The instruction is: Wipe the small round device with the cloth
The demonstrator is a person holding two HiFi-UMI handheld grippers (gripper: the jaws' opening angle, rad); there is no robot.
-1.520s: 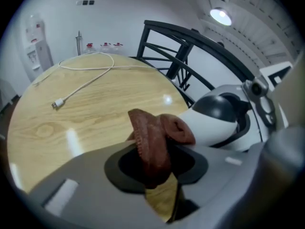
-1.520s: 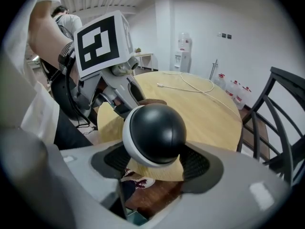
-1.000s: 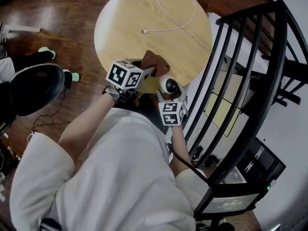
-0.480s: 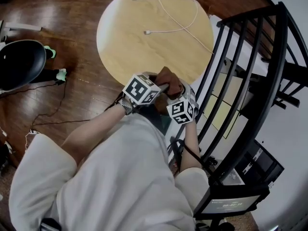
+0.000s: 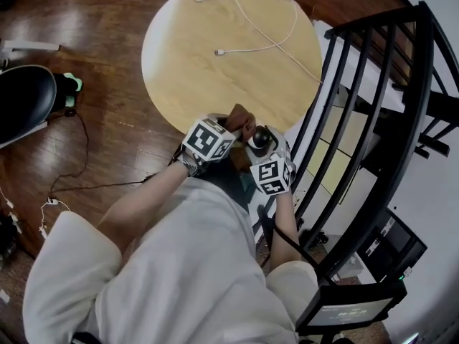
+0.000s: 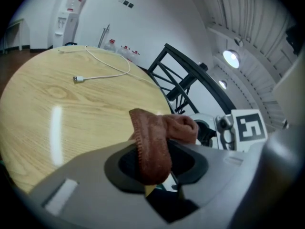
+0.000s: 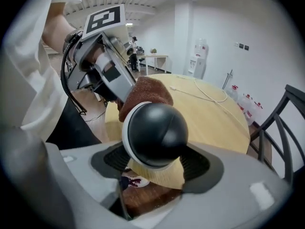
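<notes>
Wood-topped round table (image 5: 215, 77) lies just ahead. Over its near edge the right gripper (image 7: 155, 162) clamps the small round device (image 7: 157, 128) (its jaws have just been closing on it). The left gripper (image 6: 155, 165) pinches the brown cloth (image 6: 151, 140), which touches the device's far side.

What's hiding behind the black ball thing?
The brown cloth, pinched in the left gripper, sits against the far side of the ball. Beyond lies the round wooden table with a white cable. The cloth covers the ball's back, so that part can't be seen.
</notes>
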